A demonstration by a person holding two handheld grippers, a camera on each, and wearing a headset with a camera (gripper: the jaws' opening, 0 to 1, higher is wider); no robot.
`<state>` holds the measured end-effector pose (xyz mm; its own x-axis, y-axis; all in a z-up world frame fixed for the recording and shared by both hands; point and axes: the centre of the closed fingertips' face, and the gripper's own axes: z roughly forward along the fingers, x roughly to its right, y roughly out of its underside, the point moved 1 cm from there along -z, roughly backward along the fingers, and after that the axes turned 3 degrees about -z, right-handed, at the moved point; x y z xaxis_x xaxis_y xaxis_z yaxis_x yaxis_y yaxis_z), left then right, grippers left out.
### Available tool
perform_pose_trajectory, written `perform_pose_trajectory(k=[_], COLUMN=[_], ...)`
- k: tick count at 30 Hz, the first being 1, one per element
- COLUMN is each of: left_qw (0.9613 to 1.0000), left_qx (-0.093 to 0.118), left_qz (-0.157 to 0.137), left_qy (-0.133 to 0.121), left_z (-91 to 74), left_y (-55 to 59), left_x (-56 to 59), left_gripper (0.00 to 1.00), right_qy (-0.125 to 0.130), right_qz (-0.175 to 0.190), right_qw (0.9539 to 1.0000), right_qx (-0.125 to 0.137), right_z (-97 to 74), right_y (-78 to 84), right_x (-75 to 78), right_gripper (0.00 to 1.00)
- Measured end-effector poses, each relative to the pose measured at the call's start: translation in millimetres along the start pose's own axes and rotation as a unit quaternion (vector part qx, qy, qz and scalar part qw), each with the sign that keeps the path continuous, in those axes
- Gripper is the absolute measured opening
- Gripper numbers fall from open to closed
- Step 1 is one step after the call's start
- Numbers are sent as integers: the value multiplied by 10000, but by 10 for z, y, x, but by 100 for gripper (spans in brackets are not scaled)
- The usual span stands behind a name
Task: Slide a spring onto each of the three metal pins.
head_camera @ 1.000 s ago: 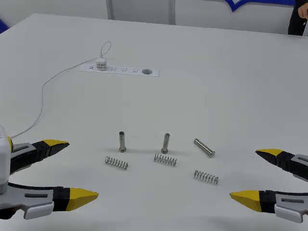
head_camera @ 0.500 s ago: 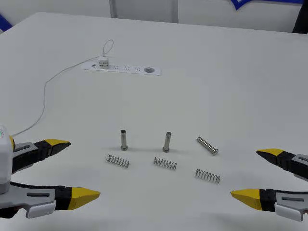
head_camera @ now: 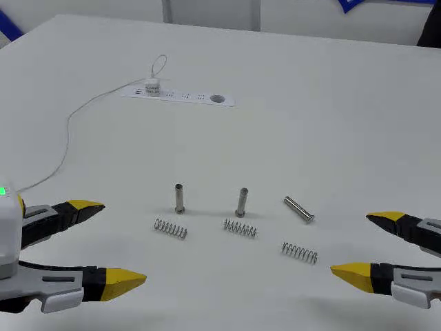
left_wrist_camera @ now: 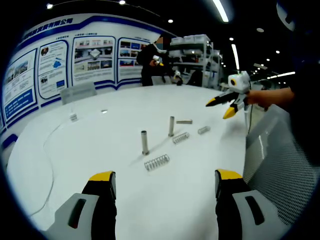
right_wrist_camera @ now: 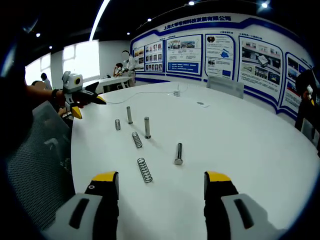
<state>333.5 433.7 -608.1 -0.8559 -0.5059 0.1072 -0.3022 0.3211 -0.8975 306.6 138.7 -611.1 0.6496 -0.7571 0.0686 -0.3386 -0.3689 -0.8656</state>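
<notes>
Hovering over the near part of the white table [head_camera: 331, 103], the left gripper [head_camera: 124, 242] and the right gripper [head_camera: 350, 244] both have their yellow-tipped jaws wide apart and hold nothing. Between them, a little farther, three pins make a row. The left pin [head_camera: 179, 198] and the middle pin [head_camera: 242, 202] stand upright, and the right pin [head_camera: 298, 209] lies on its side. On the near side of each pin lies one spring, apart from it: the left spring [head_camera: 170, 228], the middle spring [head_camera: 240, 228] and the right spring [head_camera: 299, 252]. The head view gives also a power strip [head_camera: 179, 96] with a thin cable [head_camera: 67, 134] at the far left. The left gripper view adds the hand [left_wrist_camera: 255, 96] that holds the right gripper, and wall posters [left_wrist_camera: 95, 57] with a person [left_wrist_camera: 151, 56] behind the table. In the right gripper view the lying pin is nearest to its own jaws.
</notes>
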Motion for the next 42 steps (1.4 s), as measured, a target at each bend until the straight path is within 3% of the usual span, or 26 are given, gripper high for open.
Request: perform_pose_trajectory(k=[20,42], left_qw=[10000,10000], left_qx=[60,91], left_qz=[-13,7], left_qy=[-13,38], left_z=[-19,-25], left_y=[-19,-33], left_x=[-2,33], left_gripper=[82,81], right_qy=[85,143], right_qz=[-118,-280], right_qw=[9995,9953], right_qx=[-273,-911], right_z=[229,616], right_y=[-176,-330], right_x=[166,363], right_gripper=[54,33])
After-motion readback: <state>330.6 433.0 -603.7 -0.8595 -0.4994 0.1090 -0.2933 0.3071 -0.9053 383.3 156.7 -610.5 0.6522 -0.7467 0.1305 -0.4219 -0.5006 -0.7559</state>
